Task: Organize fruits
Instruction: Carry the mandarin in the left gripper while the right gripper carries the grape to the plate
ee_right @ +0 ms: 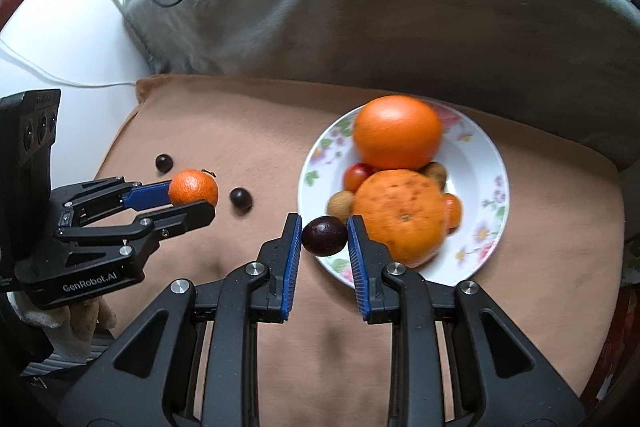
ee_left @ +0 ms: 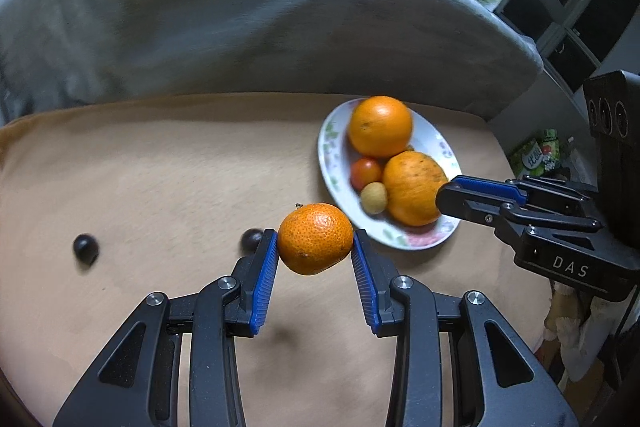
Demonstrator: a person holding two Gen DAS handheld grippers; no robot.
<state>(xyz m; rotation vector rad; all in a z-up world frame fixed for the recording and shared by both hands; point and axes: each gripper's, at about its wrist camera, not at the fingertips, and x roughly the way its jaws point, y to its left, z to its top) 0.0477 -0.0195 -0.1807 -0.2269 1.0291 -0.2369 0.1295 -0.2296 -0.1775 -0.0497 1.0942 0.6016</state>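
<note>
The big orange (ee_right: 397, 132) at the plate's far side was motion-blurred. A small brown fruit (ee_right: 436, 173) sat mostly hidden behind the speckled orange (ee_right: 400, 217). One dark fruit (ee_left: 251, 239) was half-covered by the left hand-held gripper (ee_left: 315, 249).

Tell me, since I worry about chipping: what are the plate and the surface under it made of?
The plate looks like glazed ceramic or porcelain: glossy white with a printed floral rim, though melamine is possible. The tan surface looks like soft matte fabric, a cushion judging by its rounded seamed edge.
</note>
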